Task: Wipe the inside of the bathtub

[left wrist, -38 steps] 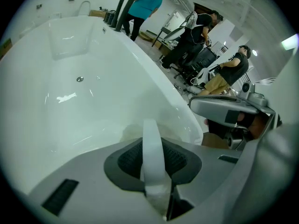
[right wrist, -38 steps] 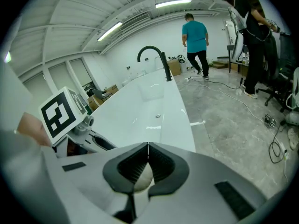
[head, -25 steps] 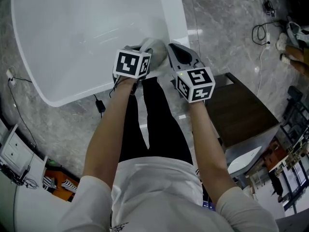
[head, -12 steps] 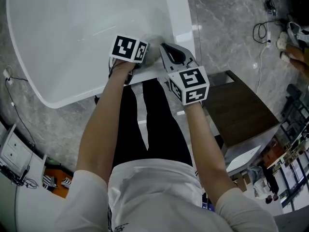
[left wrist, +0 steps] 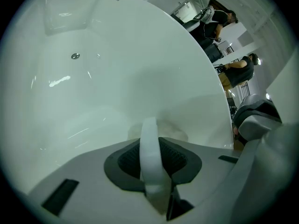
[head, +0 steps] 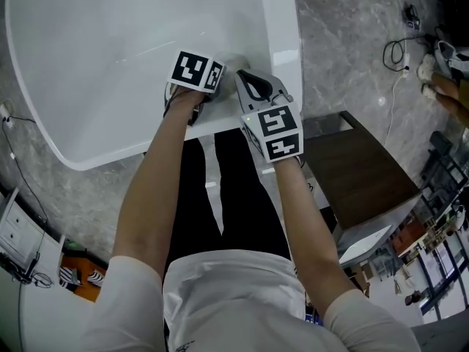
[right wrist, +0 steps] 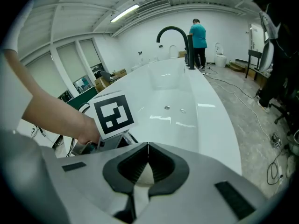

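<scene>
— What is the room like?

— A grey marble floor (head: 352, 42) with cables (head: 399, 50) lying on it. A dark brown cabinet (head: 359, 171) stands just right of the person. A white bathtub (head: 110, 64) fills the upper left of the head view, its inside glossy and streaked with reflected light.

— And the tongs?

— Both reach over the near rim, side by side, close to the tub's right end. The left tongs (left wrist: 150, 143) are closed on a white cloth (left wrist: 150, 171), and a strip of it stands up between the pads. The right tongs (right wrist: 148, 146) have their tips pressed together, with a pale bit of the same cloth in the hollow behind them.

— Where does the cloth sit?

— Inside the tub, by the near right corner. It is white on white, so I cannot tell whether it touches the wall.

— What do the gripper views add?

— The left gripper view looks down the basin to the drain (left wrist: 74, 56) and catches people (left wrist: 239, 71) beyond the rim. The right gripper view shows a black arched tap (right wrist: 188, 55) at the tub's far end and a person in a teal top (right wrist: 198, 36) beside it. It also shows ceiling strip lights (right wrist: 125, 13), plus the left tongs' marker cube (right wrist: 112, 113) and the hand (right wrist: 86, 129) holding it. Only the head view shows the cabinet and the person's black trousers (head: 234, 189).
</scene>
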`<act>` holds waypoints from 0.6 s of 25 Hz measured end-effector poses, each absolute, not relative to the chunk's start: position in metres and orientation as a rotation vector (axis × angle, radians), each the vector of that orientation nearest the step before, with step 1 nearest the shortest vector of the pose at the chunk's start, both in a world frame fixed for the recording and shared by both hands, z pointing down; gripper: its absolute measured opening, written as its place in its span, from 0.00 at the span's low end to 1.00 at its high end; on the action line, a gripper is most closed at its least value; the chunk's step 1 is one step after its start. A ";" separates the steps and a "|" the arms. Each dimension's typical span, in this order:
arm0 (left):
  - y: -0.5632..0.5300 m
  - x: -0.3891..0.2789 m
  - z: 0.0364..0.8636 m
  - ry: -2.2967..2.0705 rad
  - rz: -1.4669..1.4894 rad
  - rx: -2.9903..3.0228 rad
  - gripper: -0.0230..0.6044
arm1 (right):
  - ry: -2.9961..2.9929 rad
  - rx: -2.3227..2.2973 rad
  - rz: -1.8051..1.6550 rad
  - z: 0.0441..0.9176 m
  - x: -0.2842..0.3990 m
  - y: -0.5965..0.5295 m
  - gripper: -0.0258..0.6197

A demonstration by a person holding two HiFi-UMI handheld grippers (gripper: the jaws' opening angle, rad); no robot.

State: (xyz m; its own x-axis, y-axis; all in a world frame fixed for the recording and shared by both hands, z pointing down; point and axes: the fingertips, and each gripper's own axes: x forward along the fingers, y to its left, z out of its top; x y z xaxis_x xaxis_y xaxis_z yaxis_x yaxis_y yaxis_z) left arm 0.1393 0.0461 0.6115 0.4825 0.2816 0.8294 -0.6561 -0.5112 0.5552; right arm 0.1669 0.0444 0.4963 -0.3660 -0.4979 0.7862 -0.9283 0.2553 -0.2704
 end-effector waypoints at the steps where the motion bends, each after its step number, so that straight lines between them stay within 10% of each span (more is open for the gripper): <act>1: 0.046 0.138 0.614 -0.315 1.201 1.752 0.19 | -1.967 1.283 1.000 0.499 0.164 0.042 0.07; 15: 0.036 0.120 0.641 -0.312 1.206 1.720 0.19 | -1.924 1.166 1.010 0.522 0.147 0.028 0.07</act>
